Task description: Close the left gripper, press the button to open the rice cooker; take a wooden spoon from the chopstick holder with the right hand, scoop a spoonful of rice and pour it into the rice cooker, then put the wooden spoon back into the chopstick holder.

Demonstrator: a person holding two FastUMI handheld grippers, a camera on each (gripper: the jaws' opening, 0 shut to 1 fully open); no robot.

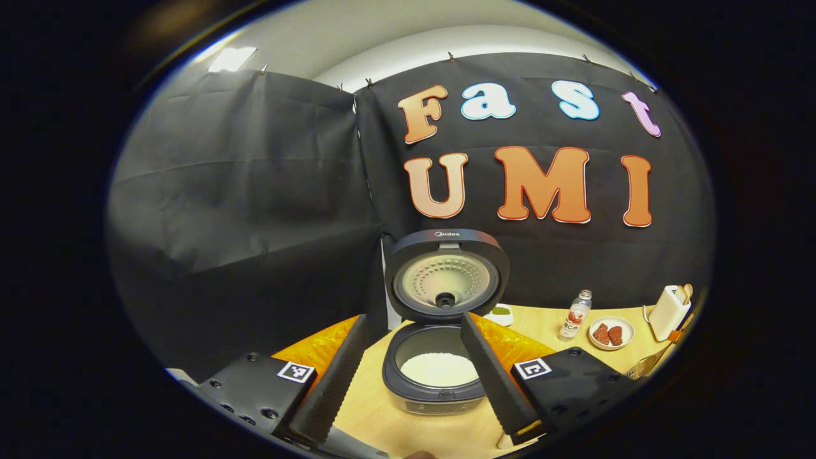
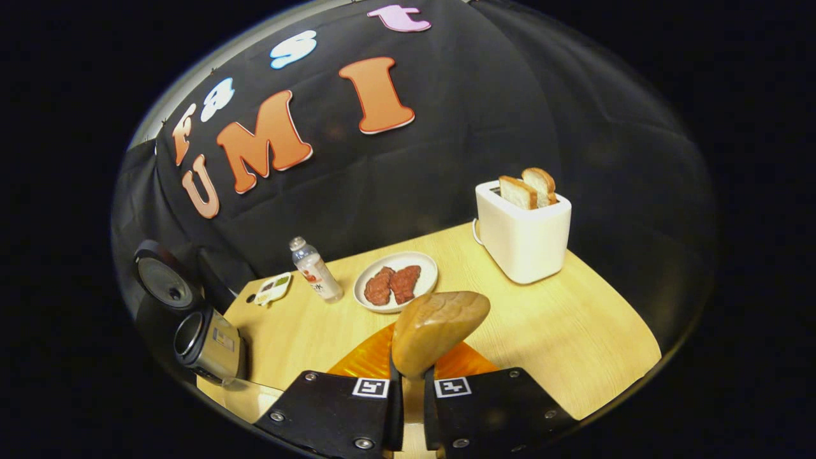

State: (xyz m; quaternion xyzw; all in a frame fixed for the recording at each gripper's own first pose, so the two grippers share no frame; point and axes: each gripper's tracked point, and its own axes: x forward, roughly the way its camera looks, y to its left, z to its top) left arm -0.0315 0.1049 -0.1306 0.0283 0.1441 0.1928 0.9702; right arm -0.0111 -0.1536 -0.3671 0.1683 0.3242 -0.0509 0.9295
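The rice cooker (image 1: 433, 395) stands open on the wooden table, its lid (image 1: 446, 277) upright and white rice (image 1: 438, 368) lying in the pot. My left gripper (image 1: 413, 322) is open just in front of the cooker, one finger on each side of the pot and nothing between them. In the right gripper view, my right gripper (image 2: 410, 382) is shut on the handle of a wooden spoon (image 2: 440, 328), whose bowl rises above the fingers over the table. No rice shows on the spoon face turned to the camera. The open rice cooker (image 2: 207, 344) sits far to the left there.
A white toaster (image 2: 523, 236) with two bread slices stands at the back right. A plate (image 2: 421, 264) of red meat pieces, a small bottle (image 2: 315, 271) and a small dish (image 2: 274, 288) stand along the back. The same toaster (image 1: 668, 312) and plate (image 1: 628, 328) appear at the far right.
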